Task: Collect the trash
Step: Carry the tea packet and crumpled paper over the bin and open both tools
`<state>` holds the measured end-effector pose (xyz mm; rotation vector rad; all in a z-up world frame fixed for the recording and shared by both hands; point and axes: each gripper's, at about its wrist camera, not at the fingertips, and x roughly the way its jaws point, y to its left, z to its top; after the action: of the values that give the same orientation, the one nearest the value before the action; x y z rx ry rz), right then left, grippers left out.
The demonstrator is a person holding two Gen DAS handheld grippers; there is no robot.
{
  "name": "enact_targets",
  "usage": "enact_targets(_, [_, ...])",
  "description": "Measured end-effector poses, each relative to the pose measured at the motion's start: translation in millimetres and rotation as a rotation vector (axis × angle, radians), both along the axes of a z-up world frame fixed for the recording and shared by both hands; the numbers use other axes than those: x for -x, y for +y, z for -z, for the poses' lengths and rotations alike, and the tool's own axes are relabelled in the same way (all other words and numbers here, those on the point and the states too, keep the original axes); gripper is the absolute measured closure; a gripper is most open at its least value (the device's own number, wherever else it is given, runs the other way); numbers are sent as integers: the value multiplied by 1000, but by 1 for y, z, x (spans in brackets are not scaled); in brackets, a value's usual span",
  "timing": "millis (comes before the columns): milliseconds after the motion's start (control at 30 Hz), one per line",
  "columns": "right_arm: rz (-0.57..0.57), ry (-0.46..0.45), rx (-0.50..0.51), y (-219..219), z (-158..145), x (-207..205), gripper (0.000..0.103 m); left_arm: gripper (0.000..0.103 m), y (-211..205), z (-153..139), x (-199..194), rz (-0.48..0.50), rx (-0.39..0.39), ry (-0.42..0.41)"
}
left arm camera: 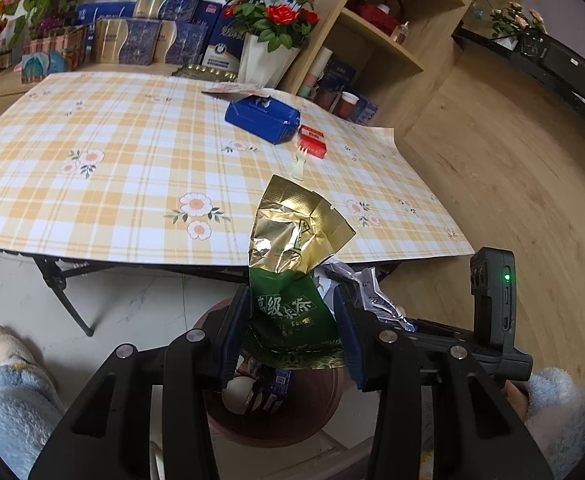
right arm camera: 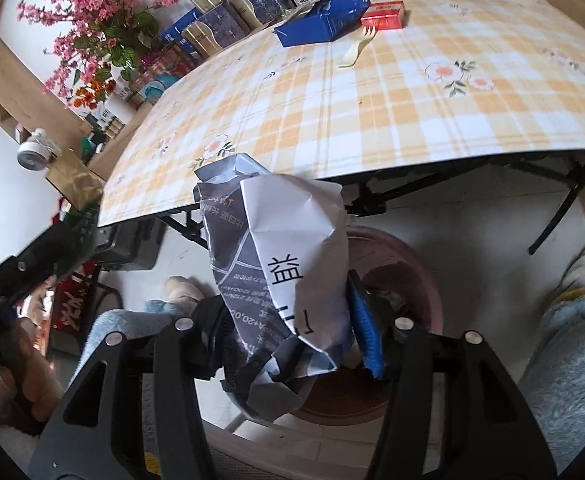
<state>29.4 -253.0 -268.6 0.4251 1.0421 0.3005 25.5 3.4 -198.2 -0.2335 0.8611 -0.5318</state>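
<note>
My left gripper point(left arm camera: 292, 320) — clamped on green-gold tea packet point(left arm camera: 292, 248) above brown bin point(left arm camera: 312, 412). My right gripper point(right arm camera: 292, 336) — crumpled paper point(right arm camera: 288, 272) between jaws; grip unclear.

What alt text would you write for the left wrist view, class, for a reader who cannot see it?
The left gripper holds a green and gold tea bag over a brown bin on the floor, with trash already inside. Behind it, a checked table still bears a blue box, a red box and a fork.
</note>
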Motion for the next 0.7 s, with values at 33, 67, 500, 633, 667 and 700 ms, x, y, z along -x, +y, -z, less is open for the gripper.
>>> enact_targets(33, [4, -1, -2, -1, 0, 0, 43, 61, 1, 2, -1, -5, 1, 7])
enact_targets(67, [11, -4, -5, -2, 0, 0, 42, 61, 1, 4, -2, -8, 0, 13])
enact_targets(500, [128, -124, 55, -21, -20, 3, 7, 61, -21, 25, -7, 70, -54, 56])
enact_targets(633, [175, -114, 59, -30, -18, 0, 6, 61, -27, 34, -9, 96, -62, 82])
enact_targets(667, [180, -108, 58, -31, -17, 0, 6, 61, -27, 36, -9, 100, -63, 86])
enact_targets(700, [184, -104, 58, -32, -16, -1, 6, 61, -28, 37, -10, 106, -64, 91])
